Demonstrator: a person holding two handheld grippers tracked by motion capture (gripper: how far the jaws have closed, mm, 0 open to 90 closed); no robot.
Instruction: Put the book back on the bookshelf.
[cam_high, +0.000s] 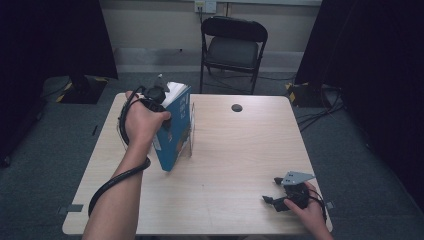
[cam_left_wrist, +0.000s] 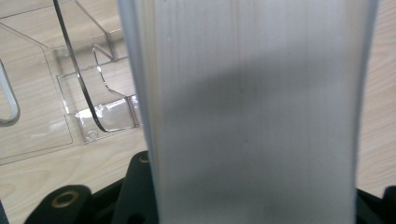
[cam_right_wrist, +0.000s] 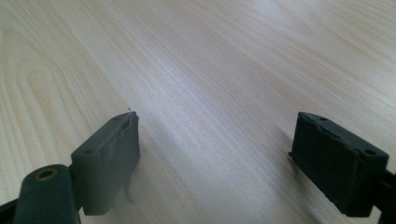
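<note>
The left claw (cam_high: 159, 95) clamps the top of a blue book (cam_high: 176, 131) — tilted, its lower corner on the worktop (cam_high: 235, 165) at ten o'clock, against a clear acrylic stand (cam_high: 191, 131). The right claw (cam_high: 271, 190) rests wide and empty at five o'clock.

The book (cam_high: 175, 131) has a blue cover with some white and orange print, and its page edges (cam_left_wrist: 252, 112) are white. The stand (cam_left_wrist: 93, 93) is clear plastic, the table (cam_high: 235, 160) is pale wood with grain lines. Both grippers (cam_high: 157, 97) (cam_right_wrist: 215, 154) are black.
</note>
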